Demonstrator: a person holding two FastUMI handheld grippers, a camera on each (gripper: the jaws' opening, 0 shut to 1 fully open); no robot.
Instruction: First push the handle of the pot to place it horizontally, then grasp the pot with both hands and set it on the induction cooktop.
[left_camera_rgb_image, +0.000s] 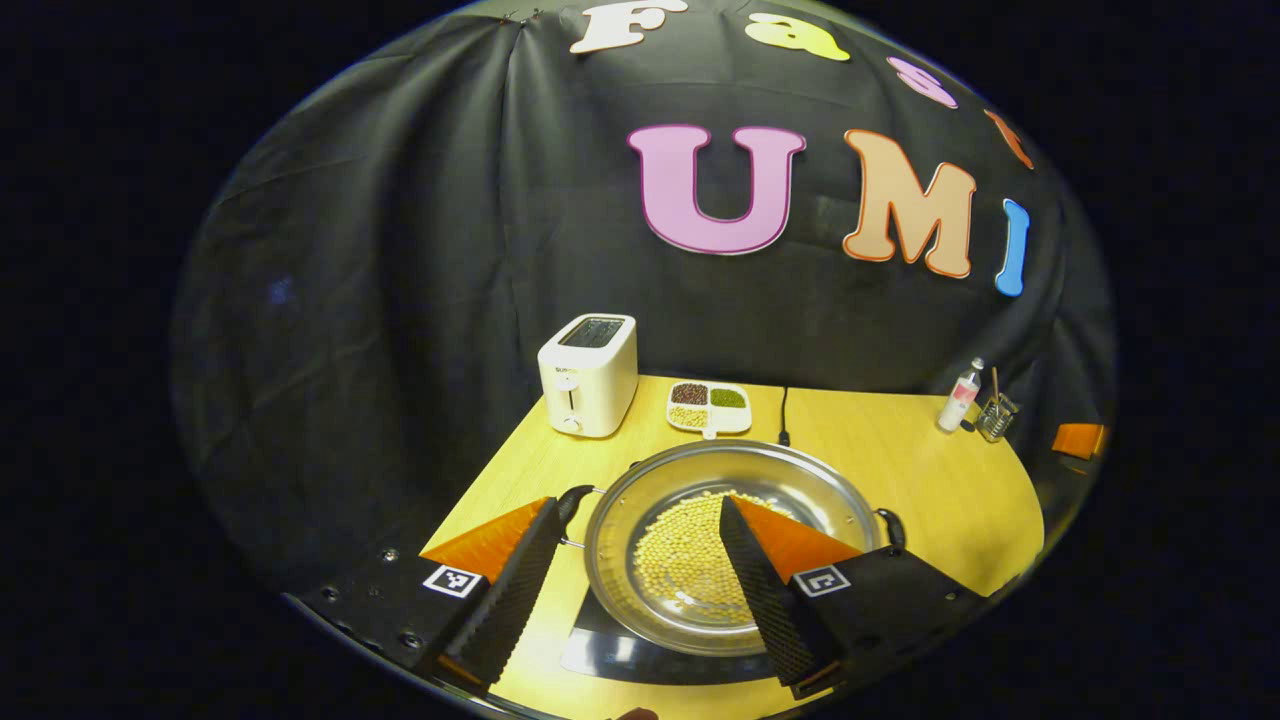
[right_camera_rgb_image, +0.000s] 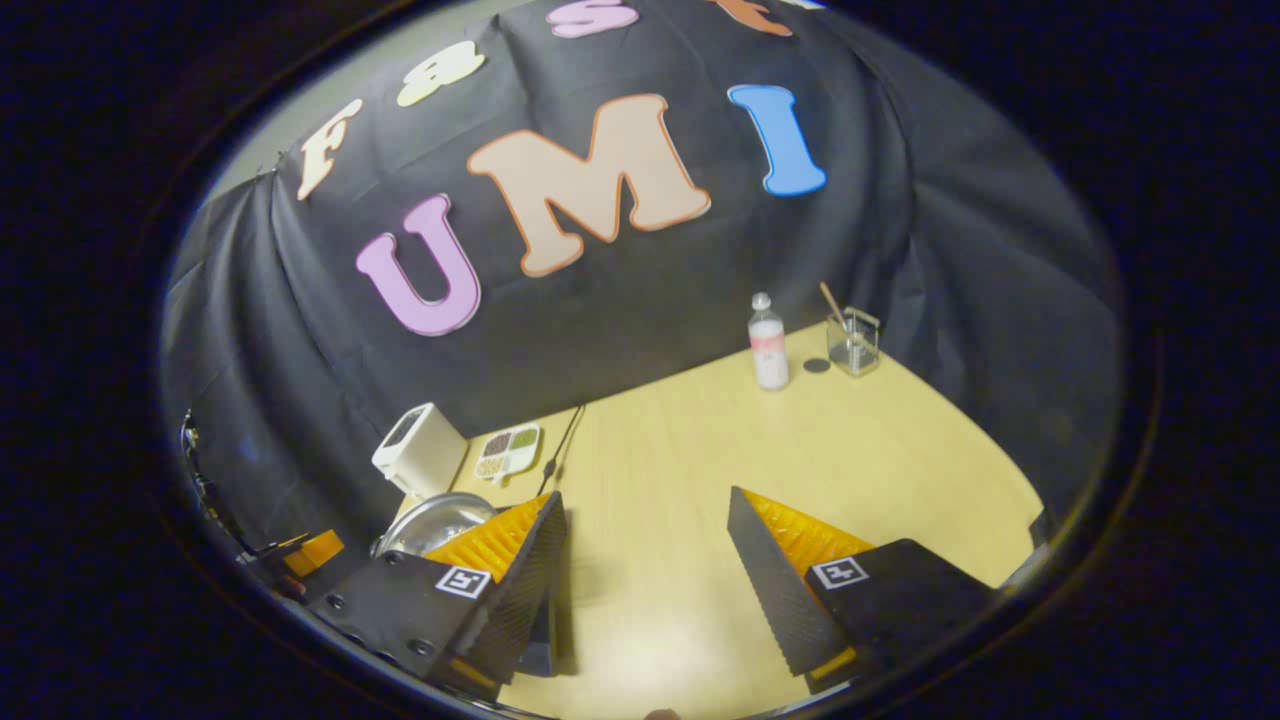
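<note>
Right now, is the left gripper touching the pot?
Cannot tell. In the left gripper view the left gripper stands open astride the pot, but overlap hides any contact or gap.

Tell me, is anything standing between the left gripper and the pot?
Nothing visible does. The left gripper is open right above the shallow round steel pot of yellow beans, one finger near its left black handle. The pot already sits on the black glass induction cooktop.

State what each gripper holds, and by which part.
Nothing. The left gripper is open above the pot; the right gripper is open over bare table.
</note>
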